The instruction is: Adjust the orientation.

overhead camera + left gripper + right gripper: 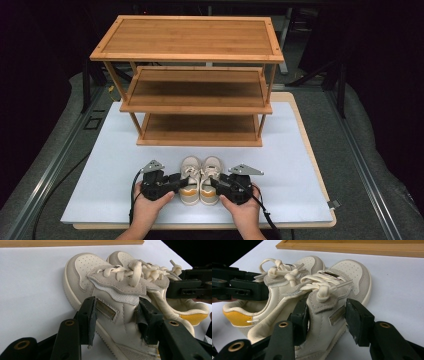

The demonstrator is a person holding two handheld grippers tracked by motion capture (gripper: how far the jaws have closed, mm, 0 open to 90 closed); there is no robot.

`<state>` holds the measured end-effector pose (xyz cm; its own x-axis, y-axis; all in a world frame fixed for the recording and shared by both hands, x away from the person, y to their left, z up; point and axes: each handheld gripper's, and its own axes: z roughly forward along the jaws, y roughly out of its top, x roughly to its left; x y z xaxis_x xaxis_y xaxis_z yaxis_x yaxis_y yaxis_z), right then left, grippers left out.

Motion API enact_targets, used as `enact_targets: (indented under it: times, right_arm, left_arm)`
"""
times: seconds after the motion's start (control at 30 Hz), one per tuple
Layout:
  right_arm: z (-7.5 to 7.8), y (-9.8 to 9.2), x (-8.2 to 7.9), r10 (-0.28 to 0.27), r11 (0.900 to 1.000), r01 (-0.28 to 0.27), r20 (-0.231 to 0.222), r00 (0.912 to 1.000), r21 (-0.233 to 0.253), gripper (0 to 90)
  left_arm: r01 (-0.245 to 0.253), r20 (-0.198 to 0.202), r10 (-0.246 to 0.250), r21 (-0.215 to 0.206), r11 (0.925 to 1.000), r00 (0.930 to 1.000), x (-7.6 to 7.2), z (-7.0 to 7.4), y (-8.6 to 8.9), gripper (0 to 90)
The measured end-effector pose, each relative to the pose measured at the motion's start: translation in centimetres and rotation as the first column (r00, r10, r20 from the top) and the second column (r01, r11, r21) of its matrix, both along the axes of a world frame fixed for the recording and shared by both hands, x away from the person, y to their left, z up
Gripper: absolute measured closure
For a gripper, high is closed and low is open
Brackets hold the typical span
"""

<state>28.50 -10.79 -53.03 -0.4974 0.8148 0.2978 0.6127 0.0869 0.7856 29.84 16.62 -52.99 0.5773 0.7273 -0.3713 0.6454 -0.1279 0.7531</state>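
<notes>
Both hands steer grippers onto the cream sneakers at the white board's (100,165) near edge — left gripper (172,183) straddles the left sneaker's (189,181) side, right gripper (216,184) the right sneaker's (211,180), jaws not visibly clamped; soft uppers could slip on lifting.

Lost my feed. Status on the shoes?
Left hand-held gripper open astride left shoe. Right hand-held gripper open astride right shoe. Shelf ahead, path clear.

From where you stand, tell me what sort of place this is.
Probably a lab or recording bench rather than a home. A white board lies on a grey table with metal rails against a dark backdrop, and a bamboo shoe rack and a pair of small shoes look staged on it.
</notes>
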Motion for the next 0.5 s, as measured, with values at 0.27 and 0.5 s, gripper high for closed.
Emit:
enact_targets:
  times: [0.27,0.5]
  right_arm:
    - [-0.2,0.0,-0.4,-0.008,1.0,0.008,0.001,1.0,0.027,47.7]
    - [0.7,-0.5,-1.1,-0.019,0.999,0.017,0.051,0.9985,0.04,46.3]
  left_arm:
    - [-0.012,0.001,0.012,-0.015,0.9998,0.9999,-0.1,-0.1,0.1,52.4]
    - [-0.024,0.013,0.024,0.001,0.9997,0.9996,-0.4,-0.1,-0.1,50.6]
